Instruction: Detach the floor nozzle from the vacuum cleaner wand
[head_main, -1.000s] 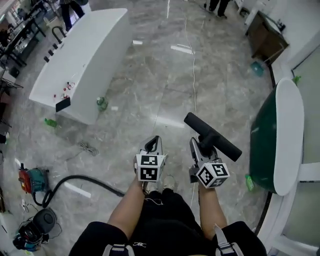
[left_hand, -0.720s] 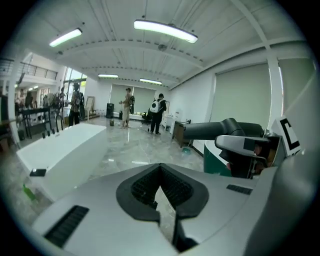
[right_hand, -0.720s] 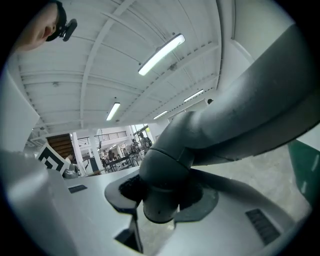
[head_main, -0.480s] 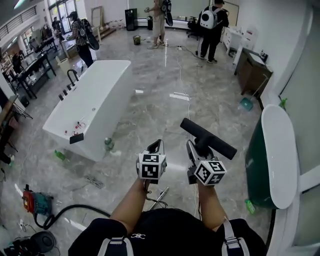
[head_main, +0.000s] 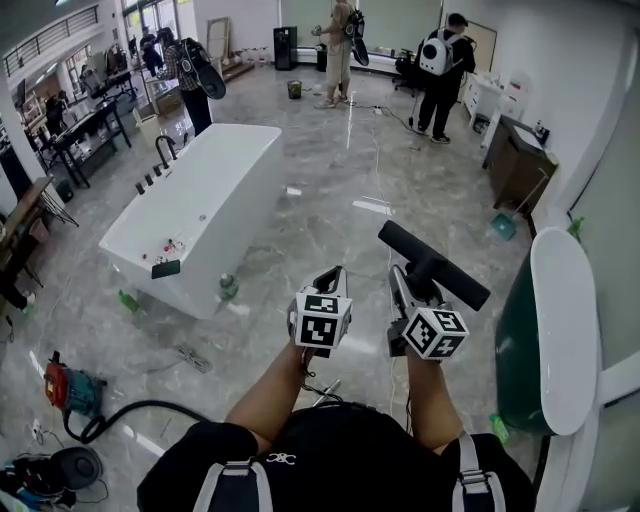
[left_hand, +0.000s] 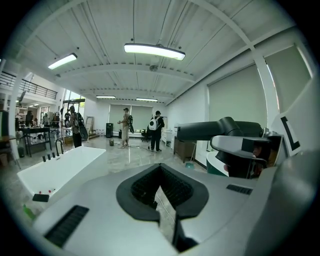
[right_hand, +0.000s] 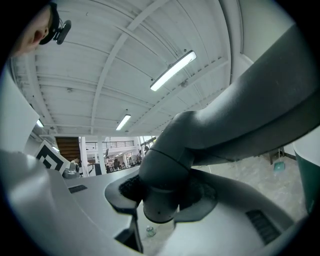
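The dark grey floor nozzle is a T-shaped piece held up in front of the person, clear of the floor. My right gripper is shut on its round neck, and the head bar stretches across above the jaws. No wand is attached to the nozzle. My left gripper hovers just left of it, apart from it, with its jaws shut on nothing. In the left gripper view the nozzle and the right gripper show at the right.
A white bathtub stands to the left and a green tub with a white rim close on the right. A vacuum body, its black hose and a red tool lie at lower left. People stand far off.
Both grippers have risen together, the right one carrying the nozzle. The head view has tilted up, so more of the far room shows.
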